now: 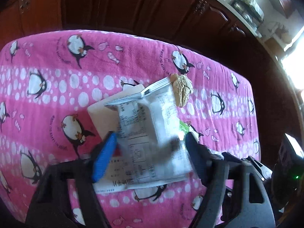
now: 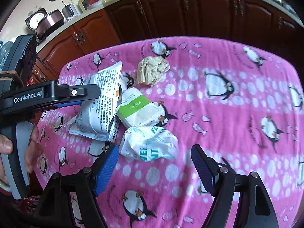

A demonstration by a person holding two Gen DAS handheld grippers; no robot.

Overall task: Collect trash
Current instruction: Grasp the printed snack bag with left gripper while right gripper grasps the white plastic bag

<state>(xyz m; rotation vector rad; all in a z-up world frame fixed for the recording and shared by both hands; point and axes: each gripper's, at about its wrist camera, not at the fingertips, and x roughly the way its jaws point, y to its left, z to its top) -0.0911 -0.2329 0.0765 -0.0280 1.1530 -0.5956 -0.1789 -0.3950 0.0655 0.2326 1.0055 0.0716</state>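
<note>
A pink penguin-print cloth (image 2: 218,114) covers the surface, and its far edge runs close to a row of dark wooden cabinets (image 2: 190,13). The right half of the cloth lies bare and wide, while the trash crowds the left half, near the left edge.

The left gripper (image 1: 150,150) has its blue pads (image 1: 104,157) set apart, with a white printed snack wrapper (image 1: 146,133) between them. The wrapper is blurred, and I cannot tell whether the pads clamp it or only flank it. In the right wrist view the wrapper (image 2: 100,102) sits under the left gripper's black finger (image 2: 76,93), on top of a flat white packet.

The right gripper (image 2: 154,163) stands wide open and holds nothing. A crumpled white wrapper with green lettering (image 2: 150,142) lies on the cloth just ahead of its pads, closer to the left pad (image 2: 106,167), with no clear contact.

A tissue pack with a green band (image 2: 138,110) lies beside the printed wrapper, touching it. A crumpled beige paper ball (image 2: 152,70) rests farther back, apart from the pile.
</note>
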